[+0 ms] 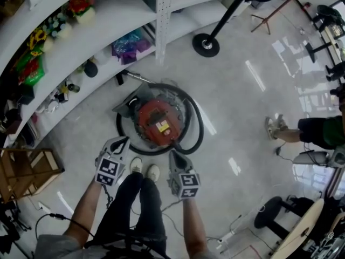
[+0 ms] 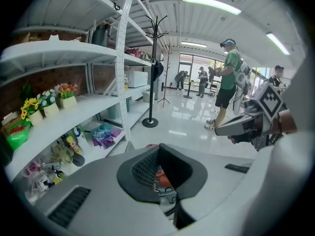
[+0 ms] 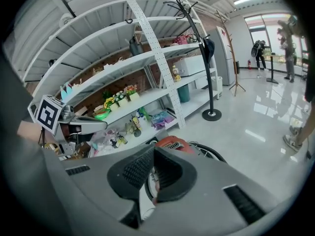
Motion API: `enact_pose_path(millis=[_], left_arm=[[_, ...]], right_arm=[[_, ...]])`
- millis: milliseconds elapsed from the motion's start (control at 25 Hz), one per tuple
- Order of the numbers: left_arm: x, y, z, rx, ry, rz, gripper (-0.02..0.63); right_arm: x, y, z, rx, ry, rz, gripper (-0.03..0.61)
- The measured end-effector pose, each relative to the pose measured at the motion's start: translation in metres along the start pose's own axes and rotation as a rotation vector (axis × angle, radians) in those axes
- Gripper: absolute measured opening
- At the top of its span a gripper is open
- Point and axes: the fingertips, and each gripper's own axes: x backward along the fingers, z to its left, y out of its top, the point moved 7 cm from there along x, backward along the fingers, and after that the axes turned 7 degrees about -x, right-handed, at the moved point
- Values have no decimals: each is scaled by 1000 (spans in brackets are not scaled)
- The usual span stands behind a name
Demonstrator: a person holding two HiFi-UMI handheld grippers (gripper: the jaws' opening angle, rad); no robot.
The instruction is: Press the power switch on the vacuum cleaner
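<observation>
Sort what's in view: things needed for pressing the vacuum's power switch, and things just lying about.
For the job:
vacuum cleaner
left tongs, shut, empty
right tongs, shut, empty

Lying about:
shelves
flower pots
purple bag
coat stand
wooden crate

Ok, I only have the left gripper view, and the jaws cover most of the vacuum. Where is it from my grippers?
Observer: The red vacuum cleaner is on the floor just ahead of the left gripper and right gripper, roughly midway between them.
Operator: Anything around it?
Observer: A black hose loops round its body.
Operator: Right jaws?
Observer: Together, nothing between them.
</observation>
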Motion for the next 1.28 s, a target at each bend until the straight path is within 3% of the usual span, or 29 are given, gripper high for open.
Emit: enact_pose_path(millis=[760,1280], left_arm=[[-68,-84,0,6,-22,46,6],[-81,-97,5,17,-22,38,6]], right_arm=[[-92,-67,-46,5,11,63,8],[-141,-83,-73,15,-7,81,8]])
